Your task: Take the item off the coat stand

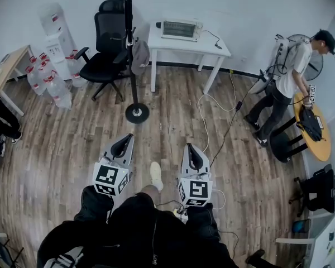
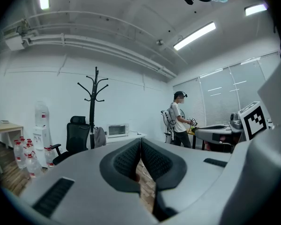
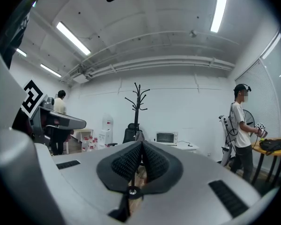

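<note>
A black coat stand (image 1: 129,43) rises from a round base on the wood floor, in front of an office chair. A grey item (image 1: 139,56) hangs low on its pole. Both grippers are held side by side well short of the stand and point toward it. My left gripper (image 1: 125,139) is shut with nothing between its pads, and so is my right gripper (image 1: 191,148). The left gripper view has the coat stand (image 2: 92,111) and the grey item (image 2: 99,137) left of the closed left gripper (image 2: 140,142). In the right gripper view the coat stand (image 3: 137,104) is straight beyond the closed right gripper (image 3: 142,144).
A black office chair (image 1: 108,46) is behind the stand, and a white table (image 1: 218,48) with a toaster oven (image 1: 180,30) to its right. Water bottles (image 1: 47,80) and a dispenser (image 1: 57,35) are at left. A person (image 1: 283,85) stands by a round table (image 1: 319,144). Cables (image 1: 209,113) cross the floor.
</note>
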### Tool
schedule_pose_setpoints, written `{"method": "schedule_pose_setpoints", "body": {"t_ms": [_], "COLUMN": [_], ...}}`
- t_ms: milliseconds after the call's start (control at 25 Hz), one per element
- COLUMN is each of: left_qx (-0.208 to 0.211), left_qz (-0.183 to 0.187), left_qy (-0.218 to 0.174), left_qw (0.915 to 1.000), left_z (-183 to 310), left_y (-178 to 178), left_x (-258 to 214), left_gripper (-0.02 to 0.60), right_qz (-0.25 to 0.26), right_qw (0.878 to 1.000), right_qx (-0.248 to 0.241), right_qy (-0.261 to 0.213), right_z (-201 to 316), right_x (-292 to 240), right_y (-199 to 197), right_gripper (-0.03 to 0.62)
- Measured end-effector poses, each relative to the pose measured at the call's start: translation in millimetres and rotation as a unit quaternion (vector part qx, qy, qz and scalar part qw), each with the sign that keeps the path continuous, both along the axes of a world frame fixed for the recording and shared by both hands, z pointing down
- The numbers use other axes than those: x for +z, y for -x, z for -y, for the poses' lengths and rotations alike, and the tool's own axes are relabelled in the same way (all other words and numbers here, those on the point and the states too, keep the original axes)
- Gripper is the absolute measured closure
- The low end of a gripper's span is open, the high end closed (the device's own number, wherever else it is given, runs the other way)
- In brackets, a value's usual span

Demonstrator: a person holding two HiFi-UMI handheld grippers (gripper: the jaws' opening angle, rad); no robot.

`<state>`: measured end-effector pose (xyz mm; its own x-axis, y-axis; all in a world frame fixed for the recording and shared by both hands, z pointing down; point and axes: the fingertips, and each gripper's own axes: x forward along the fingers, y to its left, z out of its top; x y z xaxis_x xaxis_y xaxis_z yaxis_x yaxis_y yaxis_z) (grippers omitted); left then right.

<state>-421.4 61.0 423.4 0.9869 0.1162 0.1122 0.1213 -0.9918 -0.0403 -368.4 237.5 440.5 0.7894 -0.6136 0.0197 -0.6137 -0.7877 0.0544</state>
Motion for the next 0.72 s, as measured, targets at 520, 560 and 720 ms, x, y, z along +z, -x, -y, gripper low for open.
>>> {"method": "schedule_pose_setpoints", "body": {"t_ms": [520,560,720], "left_qx": [0.011,0.012,0.013], "left_qz": [0.026,0.027,0.035], "left_qy": [0.01,0.009,0.007], "left_qw": [0.9996,0.9995,0.9993], "left_z": [2.0,2.4,8.6], "left_y": [-184.5,-199.0,-251.8], "left_x": [20.6,20.5,22.0], "left_gripper": [0.557,0.557,0.557], "right_qz": [0.029,0.032,0.045], "right_qw": [0.999,0.999,0.999], "right_qx": [0.02,0.02,0.016], "right_qy": [0.01,0.009,0.007], "right_z": [-5.8,-4.4,7.3], "right_x": [18.6,19.8,26.5], "right_y": [-180.2,-195.3,-249.0], "right_gripper": [0.579,0.579,0.579]}}
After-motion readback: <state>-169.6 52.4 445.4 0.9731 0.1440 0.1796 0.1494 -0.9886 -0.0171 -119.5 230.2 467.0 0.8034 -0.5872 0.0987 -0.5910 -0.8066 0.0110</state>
